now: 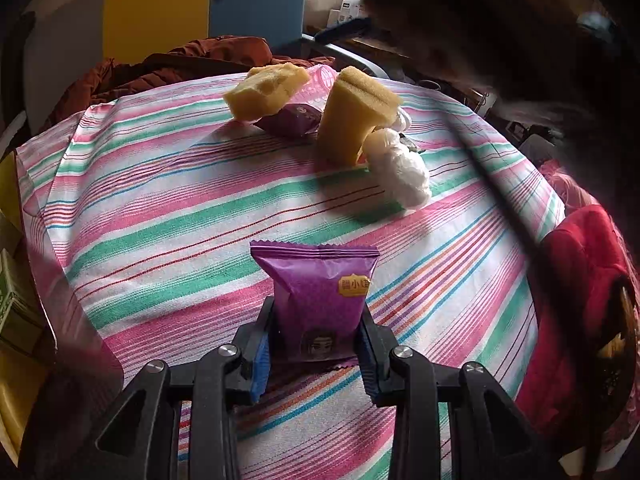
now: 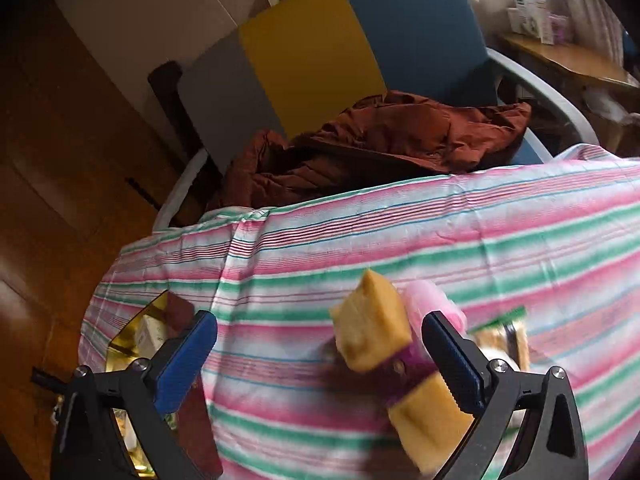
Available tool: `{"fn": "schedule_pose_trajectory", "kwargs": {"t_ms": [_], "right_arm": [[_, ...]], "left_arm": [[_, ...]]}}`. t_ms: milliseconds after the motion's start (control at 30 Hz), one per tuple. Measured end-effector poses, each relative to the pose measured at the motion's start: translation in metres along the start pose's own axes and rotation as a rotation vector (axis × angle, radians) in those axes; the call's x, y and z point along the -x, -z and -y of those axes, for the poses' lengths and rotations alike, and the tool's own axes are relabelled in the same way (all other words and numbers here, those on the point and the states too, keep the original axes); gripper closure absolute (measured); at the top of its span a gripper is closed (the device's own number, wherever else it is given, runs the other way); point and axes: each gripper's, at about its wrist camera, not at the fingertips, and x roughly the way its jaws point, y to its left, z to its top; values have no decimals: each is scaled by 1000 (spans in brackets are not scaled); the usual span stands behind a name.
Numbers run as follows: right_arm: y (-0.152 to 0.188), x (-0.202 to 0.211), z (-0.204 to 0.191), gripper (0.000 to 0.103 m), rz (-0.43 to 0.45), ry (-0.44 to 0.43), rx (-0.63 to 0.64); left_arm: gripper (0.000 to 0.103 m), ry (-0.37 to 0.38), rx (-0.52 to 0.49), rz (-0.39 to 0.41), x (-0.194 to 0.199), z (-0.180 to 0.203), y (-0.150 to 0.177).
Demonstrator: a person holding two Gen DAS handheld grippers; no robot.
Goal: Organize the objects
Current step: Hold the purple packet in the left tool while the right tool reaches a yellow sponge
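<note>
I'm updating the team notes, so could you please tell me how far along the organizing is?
Nothing looks finished yet. In hand: the left gripper is shut on a purple snack packet; the right gripper is open and empty. Left: two yellow sponges, another purple packet and a white plastic bundle lie clustered on the striped cloth.

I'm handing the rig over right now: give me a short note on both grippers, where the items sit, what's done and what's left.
Left gripper: shut on a purple foil snack packet, above the striped tablecloth.
Right gripper: open, empty, over the far pile.
Pile: two yellow sponge blocks, a second purple packet, a white crumpled plastic bag.
Done: one packet picked.
Left: place it; sort the pile.
</note>
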Motion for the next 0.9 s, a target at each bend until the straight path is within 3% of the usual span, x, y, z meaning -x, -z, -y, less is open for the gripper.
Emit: {"fn": "schedule_pose_trajectory", "kwargs": {"t_ms": [100,167,300,667,900], "right_arm": [[-5,-39,9,0,-105,9,-34],[3,-59,12,0,-230,-143,-98],[14,-40,2,0,-241,-444,-121],[22,-2,32,0,-163,-208,-115],[41,17,40,0,-208,-26,12]], "left_arm": [[67,12,5,2,0,-2,0],[67,18,6,4,0,-2,0],[67,11,2,10,-2,1,-1],[67,22,23,7,-4,0,-3],[67,30,41,-1,-2,-1,-4]]}}
